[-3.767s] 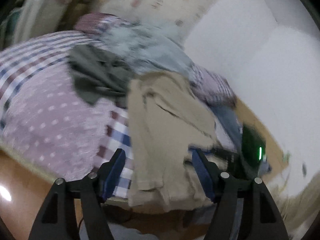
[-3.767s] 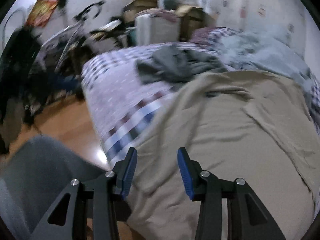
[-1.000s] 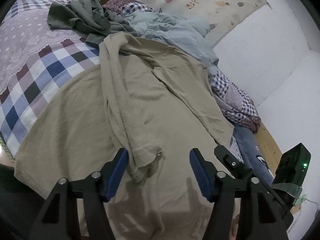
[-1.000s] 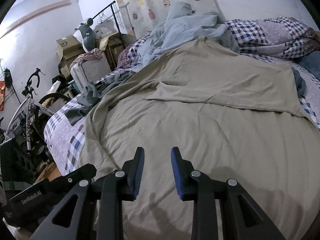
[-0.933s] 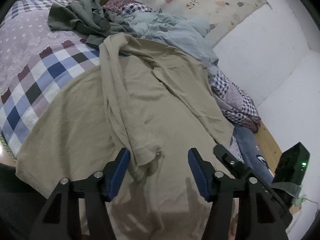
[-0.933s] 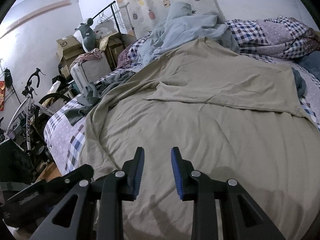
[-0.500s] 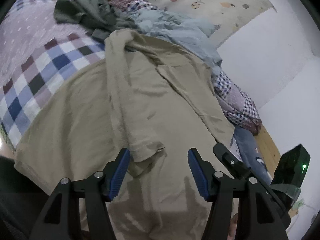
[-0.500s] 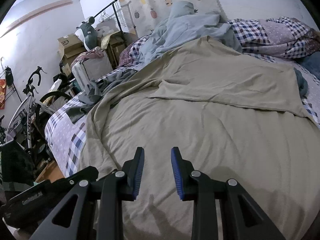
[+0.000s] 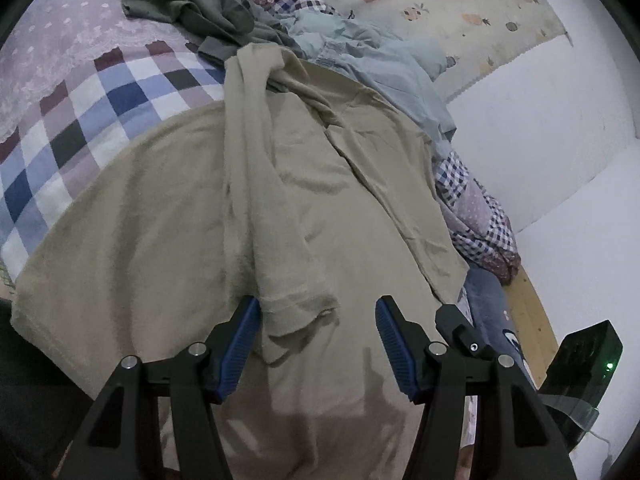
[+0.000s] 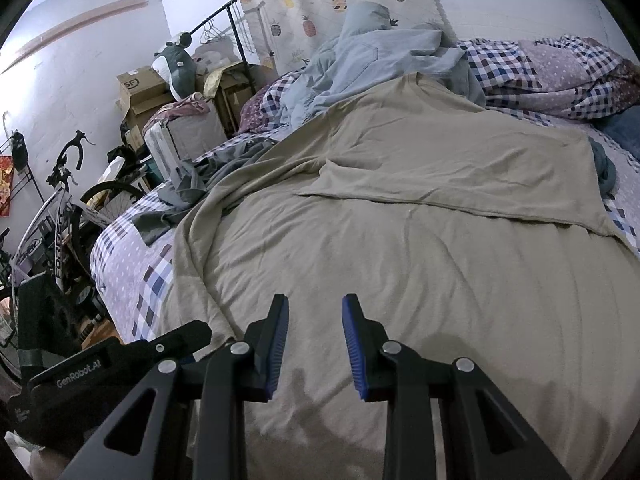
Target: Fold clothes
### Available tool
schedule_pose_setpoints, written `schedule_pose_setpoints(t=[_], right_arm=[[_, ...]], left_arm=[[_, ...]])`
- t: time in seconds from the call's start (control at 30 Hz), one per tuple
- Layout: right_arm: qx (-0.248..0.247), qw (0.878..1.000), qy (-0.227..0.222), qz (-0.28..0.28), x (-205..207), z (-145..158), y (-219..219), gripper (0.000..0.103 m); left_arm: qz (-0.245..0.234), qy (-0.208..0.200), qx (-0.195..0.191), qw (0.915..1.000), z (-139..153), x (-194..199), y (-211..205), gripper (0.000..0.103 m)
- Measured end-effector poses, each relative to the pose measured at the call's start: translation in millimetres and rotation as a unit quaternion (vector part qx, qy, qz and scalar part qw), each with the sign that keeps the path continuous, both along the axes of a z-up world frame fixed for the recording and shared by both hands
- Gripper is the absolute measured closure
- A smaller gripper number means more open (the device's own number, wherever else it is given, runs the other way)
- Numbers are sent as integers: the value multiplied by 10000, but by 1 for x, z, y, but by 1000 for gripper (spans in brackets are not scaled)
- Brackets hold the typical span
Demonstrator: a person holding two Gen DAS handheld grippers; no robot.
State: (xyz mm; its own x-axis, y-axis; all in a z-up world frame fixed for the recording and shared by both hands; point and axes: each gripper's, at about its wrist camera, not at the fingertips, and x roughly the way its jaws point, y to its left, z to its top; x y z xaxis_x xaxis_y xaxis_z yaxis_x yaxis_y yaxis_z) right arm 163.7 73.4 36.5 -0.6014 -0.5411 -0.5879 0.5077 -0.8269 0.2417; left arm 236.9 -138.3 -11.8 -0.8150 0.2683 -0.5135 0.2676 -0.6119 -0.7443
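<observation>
The tan shirt (image 9: 328,184) lies spread over the checked bedspread (image 9: 72,128), filling the middle of both views, with one sleeve (image 9: 280,264) folded inward so its cuff sits low in the centre of the left wrist view. The left gripper (image 9: 318,320) hangs right over that cuff with its blue pads wide apart, holding nothing; the left pad looks to be just touching the cuff's edge. The right gripper (image 10: 315,320), at the bottom centre of its view, is also parted, more narrowly, over the flat body of the shirt, empty as well.

The risk I see is at the cuff. If the left gripper closes here, it may pinch the body cloth underneath along with the sleeve, and the whole shirt would drag and bunch. The other sleeve, at mid-right of the right wrist view, could slide too. At the upper part of both views a pale blue garment (image 10: 372,56) and a grey-green one (image 9: 192,4) touch the shirt's collar end; a hard pull might tug them along.
</observation>
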Motion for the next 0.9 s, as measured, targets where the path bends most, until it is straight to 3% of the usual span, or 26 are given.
schedule_pose_setpoints(t=[0.13,0.37,0.5,0.6,0.77,0.9], right_arm=[[9,10000,28,38,0,3,-2,73],[56,9984,185,532,10,7,-14,73],[338,9935,466,985,25,9,-32,68],[610,9871,707,1298,37,9,-46,66],[1224,9720,1141,1648,56,1,-71,64],[1850,9520,1575,1861,74,-13,-95,64]], left_arm=[[-5,-42,68,10000,0,-4,-6,50],[94,-122,339,9993,-1,-10,-27,76],[110,-118,565,9983,2,-15,-43,77],[14,-227,703,9973,0,-23,-52,77],[-291,-390,907,9947,-2,-32,-55,98],[-573,-375,1011,9925,3,-35,-53,101]])
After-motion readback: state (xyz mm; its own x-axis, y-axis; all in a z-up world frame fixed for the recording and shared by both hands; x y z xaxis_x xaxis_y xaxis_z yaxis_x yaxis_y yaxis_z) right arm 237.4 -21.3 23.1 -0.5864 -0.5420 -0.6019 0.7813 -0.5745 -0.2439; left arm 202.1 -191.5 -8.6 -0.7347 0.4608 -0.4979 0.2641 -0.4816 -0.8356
